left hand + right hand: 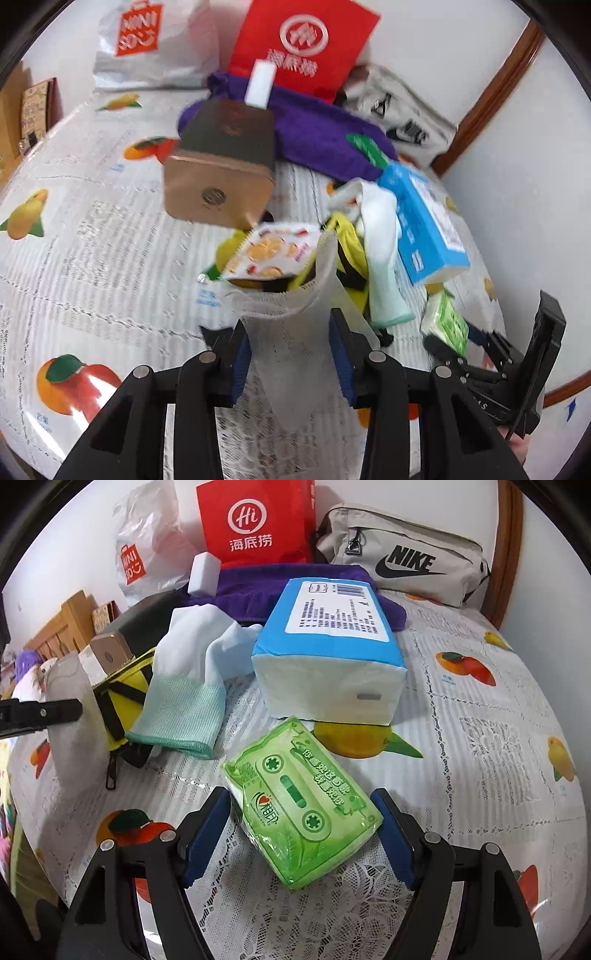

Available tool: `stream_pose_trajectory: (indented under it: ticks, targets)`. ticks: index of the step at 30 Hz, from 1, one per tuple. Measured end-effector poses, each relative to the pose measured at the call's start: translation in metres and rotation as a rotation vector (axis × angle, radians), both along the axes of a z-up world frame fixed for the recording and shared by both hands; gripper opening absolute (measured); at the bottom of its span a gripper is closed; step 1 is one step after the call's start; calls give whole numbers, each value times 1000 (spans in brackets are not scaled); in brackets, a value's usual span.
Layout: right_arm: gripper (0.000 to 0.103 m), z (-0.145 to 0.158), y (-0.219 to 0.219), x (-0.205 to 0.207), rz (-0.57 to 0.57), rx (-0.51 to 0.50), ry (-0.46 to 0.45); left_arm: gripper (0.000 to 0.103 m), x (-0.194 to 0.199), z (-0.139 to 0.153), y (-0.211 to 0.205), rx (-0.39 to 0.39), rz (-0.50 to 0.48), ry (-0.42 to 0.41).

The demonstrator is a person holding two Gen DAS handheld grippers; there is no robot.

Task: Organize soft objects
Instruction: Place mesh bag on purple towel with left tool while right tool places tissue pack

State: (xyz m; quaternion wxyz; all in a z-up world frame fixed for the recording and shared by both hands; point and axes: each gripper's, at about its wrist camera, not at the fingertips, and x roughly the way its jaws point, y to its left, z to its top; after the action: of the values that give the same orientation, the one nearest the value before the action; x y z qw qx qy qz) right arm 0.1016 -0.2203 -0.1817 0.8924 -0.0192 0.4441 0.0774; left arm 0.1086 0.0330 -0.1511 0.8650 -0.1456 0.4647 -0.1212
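My left gripper [288,325] is shut on the edge of a translucent white mesh bag [291,354], which is pinched between its blue pads. An orange-printed packet [273,254] lies at the bag's far rim. My right gripper [301,797] stands open over a green pack of tissues [303,805] lying on the table between its fingers; the pads are close to its sides. In the left wrist view, the right gripper [480,343] shows at the right edge with the green pack [447,321]. A pale glove [192,686] lies across a yellow pouch [125,686] with black straps.
A blue tissue pack [332,653] lies just beyond the green one. Behind it lie a purple towel [288,579] and a white sponge block [203,574]. A gold-brown box [221,162], a red bag [255,520], a Miniso bag [147,40] and a Nike pouch [402,561] crowd the fruit-print tablecloth [92,258].
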Motion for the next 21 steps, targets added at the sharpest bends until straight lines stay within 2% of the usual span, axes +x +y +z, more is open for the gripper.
stream_pose_trajectory:
  ticks: [2,5,13,18,21]
  targets:
    - [77,-1,1,0,0,-7,-2,18,-2,-1,4,-4,-11,3]
    - [77,-1,3,-1,2,-23,-1,10,-6,1,12,-25,-3,-11]
    - [72,-1,5,-2,-4,-42,-26,5,-5,-11,40,77,74,-2]
    - [72,5,4,-4,-3,-38,-23,5,-3,-13,53,108,128,-4]
    - [72,16,3,-7,-7,-44,-33,5,-1,-8,63,50,135,1]
